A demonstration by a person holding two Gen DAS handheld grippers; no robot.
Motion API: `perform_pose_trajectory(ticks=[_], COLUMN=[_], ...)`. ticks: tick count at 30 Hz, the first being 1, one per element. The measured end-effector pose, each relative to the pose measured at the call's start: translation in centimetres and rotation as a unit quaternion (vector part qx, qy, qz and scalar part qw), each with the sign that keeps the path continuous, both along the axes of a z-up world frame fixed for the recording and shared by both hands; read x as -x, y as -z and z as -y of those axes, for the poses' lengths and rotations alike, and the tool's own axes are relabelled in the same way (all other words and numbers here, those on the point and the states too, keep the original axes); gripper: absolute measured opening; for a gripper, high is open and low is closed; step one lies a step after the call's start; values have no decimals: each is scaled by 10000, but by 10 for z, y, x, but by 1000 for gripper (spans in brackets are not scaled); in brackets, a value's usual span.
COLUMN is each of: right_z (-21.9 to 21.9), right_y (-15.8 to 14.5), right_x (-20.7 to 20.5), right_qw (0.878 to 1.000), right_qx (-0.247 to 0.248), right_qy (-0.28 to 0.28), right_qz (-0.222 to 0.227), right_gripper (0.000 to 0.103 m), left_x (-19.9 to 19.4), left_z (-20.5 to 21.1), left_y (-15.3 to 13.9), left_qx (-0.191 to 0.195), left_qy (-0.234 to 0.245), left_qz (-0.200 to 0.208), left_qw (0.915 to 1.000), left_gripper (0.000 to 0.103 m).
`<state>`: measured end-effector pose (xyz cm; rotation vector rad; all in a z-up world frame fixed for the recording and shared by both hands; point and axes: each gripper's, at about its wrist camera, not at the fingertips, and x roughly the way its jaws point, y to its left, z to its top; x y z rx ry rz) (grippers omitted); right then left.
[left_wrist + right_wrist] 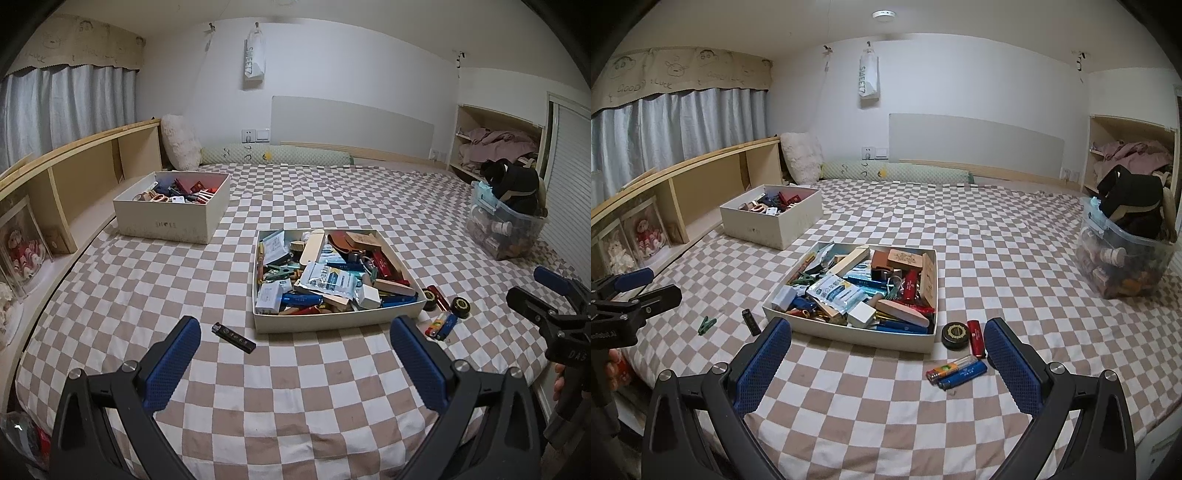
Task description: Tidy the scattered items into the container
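Counting four lighters, two tins loose beside your full tray (849,330); left gripper (295,354) and right gripper (888,356) both gape, empty

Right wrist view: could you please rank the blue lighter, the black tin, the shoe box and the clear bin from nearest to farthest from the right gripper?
1. Blue lighter, on the bedspread just inside the right finger of the right gripper.
2. Black tin, beside the tray's right corner.
3. Shoe box, far left, and clear bin, far right: both well beyond, too close to rank.
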<state>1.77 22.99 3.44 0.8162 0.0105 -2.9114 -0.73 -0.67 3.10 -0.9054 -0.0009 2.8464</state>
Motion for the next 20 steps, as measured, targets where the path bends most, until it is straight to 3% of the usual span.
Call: perform_pose_trajectory(ticks=[20], right_z=[3], right_y=[6], right_x=[-2], right_qw=[9999], right_qx=[-44], right_qy=[18], right_qz=[111], right_gripper=[103], left_x=[0], left_z=[0], left_y=[7], left_qx=[-28], left_qy=[-52], left_qz=[39], left_qw=[10000], left_gripper=[103])
